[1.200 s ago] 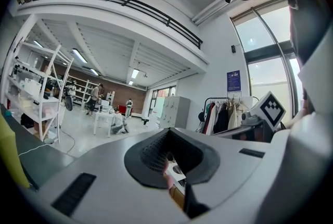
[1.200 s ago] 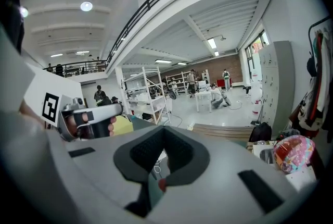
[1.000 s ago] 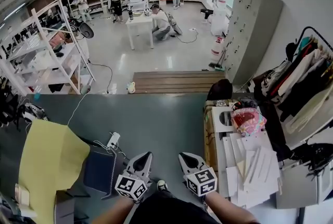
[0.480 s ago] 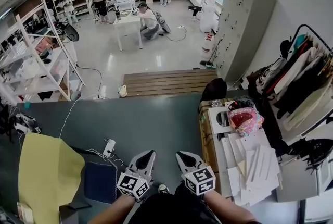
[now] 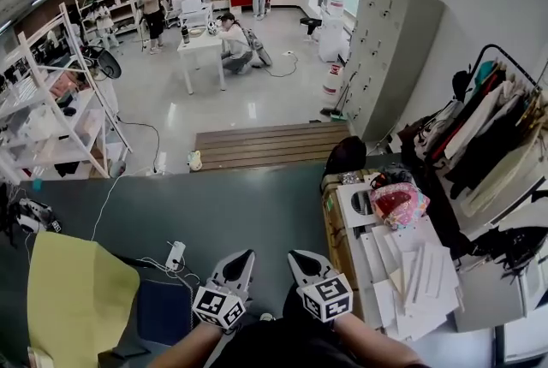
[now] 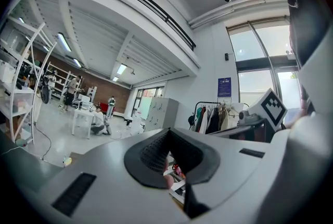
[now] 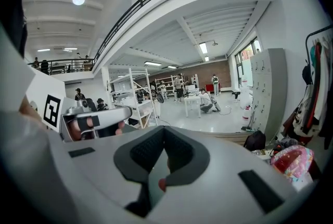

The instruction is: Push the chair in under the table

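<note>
Looking down from the head view, both sets of jaws are pressed together with nothing in them. The left gripper [image 5: 243, 256] and right gripper [image 5: 297, 256] sit side by side, low in the middle, pointing out over the dark grey-green floor [image 5: 257, 204]. What looks like the dark blue padded chair on a black frame [image 5: 163, 311] is just left of the left gripper, not touching it, right beside a big yellow cloth [image 5: 77, 298]. The white table [image 5: 479, 306], piled with white sheets, is over on the right, well apart from that chair.
</note>
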Action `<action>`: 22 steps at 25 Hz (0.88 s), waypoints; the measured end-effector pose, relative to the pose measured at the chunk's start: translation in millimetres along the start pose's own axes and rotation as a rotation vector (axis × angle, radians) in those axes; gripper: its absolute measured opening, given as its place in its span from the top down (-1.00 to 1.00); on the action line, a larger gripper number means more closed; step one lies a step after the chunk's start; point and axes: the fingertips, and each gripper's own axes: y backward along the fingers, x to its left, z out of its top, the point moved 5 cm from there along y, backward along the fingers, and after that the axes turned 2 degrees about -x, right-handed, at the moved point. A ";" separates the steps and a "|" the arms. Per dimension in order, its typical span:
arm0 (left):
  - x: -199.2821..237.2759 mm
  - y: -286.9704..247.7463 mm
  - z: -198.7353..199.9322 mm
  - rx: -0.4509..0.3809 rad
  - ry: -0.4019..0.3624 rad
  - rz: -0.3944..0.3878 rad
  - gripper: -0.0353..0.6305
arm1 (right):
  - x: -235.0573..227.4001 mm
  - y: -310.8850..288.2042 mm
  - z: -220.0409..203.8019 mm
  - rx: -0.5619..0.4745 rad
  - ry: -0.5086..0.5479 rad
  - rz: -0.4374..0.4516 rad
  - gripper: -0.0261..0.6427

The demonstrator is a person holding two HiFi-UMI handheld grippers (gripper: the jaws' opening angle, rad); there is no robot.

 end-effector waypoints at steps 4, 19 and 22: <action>7.8 -12.2 4.3 -0.010 -0.005 -0.009 0.87 | -6.6 -9.6 0.8 0.007 0.002 -0.008 0.88; 63.7 -49.9 17.4 -0.017 -0.021 0.150 0.87 | -33.2 -97.6 33.8 0.008 0.040 0.172 0.88; 78.9 -54.6 24.9 -0.029 -0.021 0.215 0.87 | -35.5 -123.0 44.6 0.018 0.049 0.235 0.88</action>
